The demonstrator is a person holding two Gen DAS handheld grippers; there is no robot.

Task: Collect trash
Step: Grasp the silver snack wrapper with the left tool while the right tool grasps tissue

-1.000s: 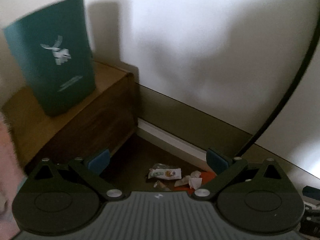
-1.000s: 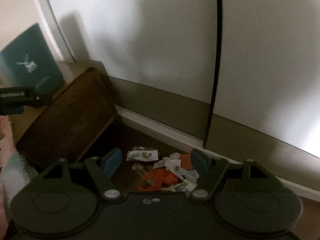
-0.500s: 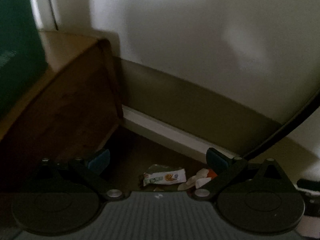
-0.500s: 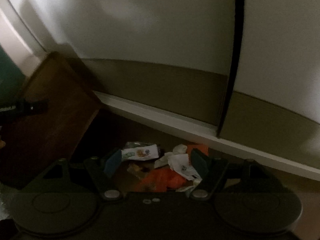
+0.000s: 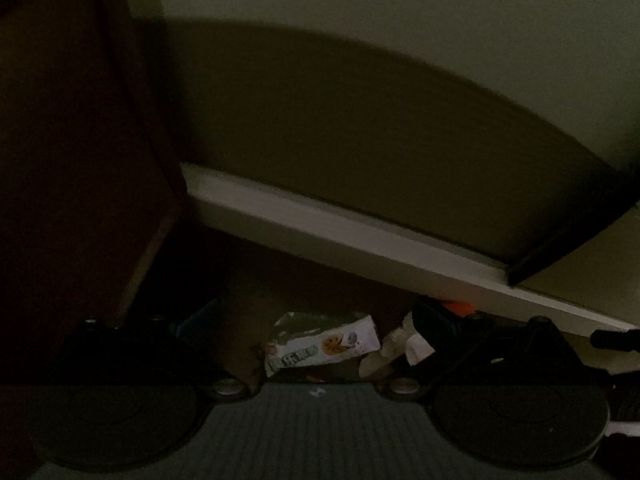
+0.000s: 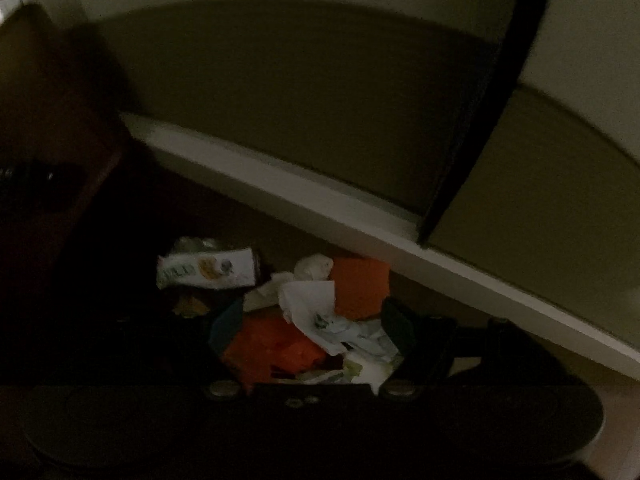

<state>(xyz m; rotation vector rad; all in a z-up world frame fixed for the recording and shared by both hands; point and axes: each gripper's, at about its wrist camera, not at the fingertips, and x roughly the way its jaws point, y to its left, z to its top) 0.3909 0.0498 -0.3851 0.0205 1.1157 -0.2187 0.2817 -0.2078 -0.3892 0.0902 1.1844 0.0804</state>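
A pile of trash lies on the dark floor by the wall. A white snack wrapper (image 5: 324, 346) (image 6: 208, 269) lies at its left. Crumpled white paper (image 6: 316, 304) (image 5: 404, 346) and orange pieces (image 6: 360, 286) lie to its right. My left gripper (image 5: 316, 320) is open, low over the wrapper, which lies between its fingers. My right gripper (image 6: 310, 328) is open, low over the orange and white scraps. Both are empty. The scene is very dark.
A dark wooden cabinet (image 5: 80, 140) stands on the left, close to the left gripper. A white baseboard (image 5: 360, 240) (image 6: 320, 208) runs along the wall behind the pile. A black vertical strip (image 6: 480, 120) runs down the wall at the right.
Both grippers have dropped toward the floor and closer to the trash pile. The green book on the cabinet has left the view. Both grippers stay open.
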